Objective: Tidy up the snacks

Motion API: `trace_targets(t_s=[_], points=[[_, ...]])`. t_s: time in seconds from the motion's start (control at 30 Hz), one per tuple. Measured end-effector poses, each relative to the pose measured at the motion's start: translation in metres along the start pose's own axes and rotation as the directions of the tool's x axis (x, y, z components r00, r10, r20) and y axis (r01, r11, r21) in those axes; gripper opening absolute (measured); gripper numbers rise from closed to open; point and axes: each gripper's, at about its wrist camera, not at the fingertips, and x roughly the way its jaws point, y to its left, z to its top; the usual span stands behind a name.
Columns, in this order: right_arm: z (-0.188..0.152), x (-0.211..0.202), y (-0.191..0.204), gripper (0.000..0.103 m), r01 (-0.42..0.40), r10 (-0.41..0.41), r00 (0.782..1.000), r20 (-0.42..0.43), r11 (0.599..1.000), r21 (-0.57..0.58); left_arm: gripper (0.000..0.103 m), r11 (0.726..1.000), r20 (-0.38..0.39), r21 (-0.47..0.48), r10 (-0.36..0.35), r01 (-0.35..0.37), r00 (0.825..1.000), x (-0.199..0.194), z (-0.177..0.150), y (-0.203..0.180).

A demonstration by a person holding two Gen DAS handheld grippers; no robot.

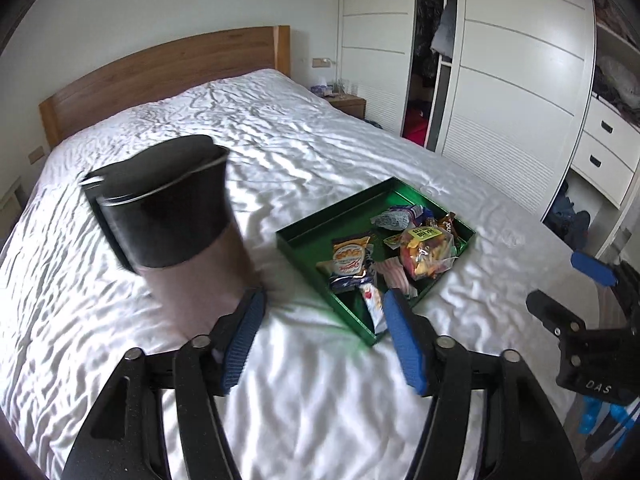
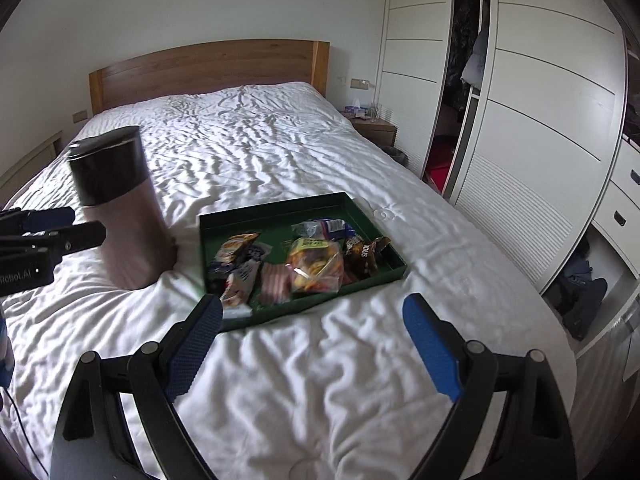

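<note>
Snack packets (image 2: 280,264) lie heaped in a shallow rectangular green tray (image 2: 276,210) on the white-sheeted bed (image 2: 320,380). Just beside the tray stands a tall pink bin with a black lid (image 2: 120,208). Left hand-held gripper (image 1: 324,312) and right hand-held gripper (image 2: 312,316) hang above the sheet, jaws apart and empty.

Wrapped snacks (image 2: 316,266) heaped in green tray (image 2: 276,210)
</note>
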Motion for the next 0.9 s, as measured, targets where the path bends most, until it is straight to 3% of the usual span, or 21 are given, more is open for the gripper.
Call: trace_targets(t_s=[0.13,0.27,0.37,0.47,0.9], points=[[-0.015,-0.036,0.023,0.103,-0.012,0.012,1.000,0.013,1.000,-0.025,0.068,1.000,0.040,-0.004,0.021,-0.021,0.999,-0.045,-0.022,0.012],[-0.031,-0.073,0.048,0.103,-0.045,0.046,0.999,0.018,0.998,-0.031,0.071,0.993,0.065,0.035,0.114,-0.117,0.991,-0.087,-0.053,0.017],[-0.041,-0.102,0.065,0.103,-0.068,0.069,0.997,0.035,0.997,-0.036,0.084,0.984,0.091,0.066,0.159,-0.165,0.983,-0.118,-0.081,0.018],[-0.052,-0.127,0.078,0.103,-0.085,0.087,0.995,0.049,0.995,-0.045,0.094,0.984,0.117,0.056,0.163,-0.170,0.980,-0.148,-0.107,0.023],[-0.088,-0.196,0.091,0.103,-0.087,0.088,0.994,0.060,0.996,-0.018,0.094,0.987,0.126,0.002,0.160,-0.161,0.979,-0.219,-0.171,0.040]])
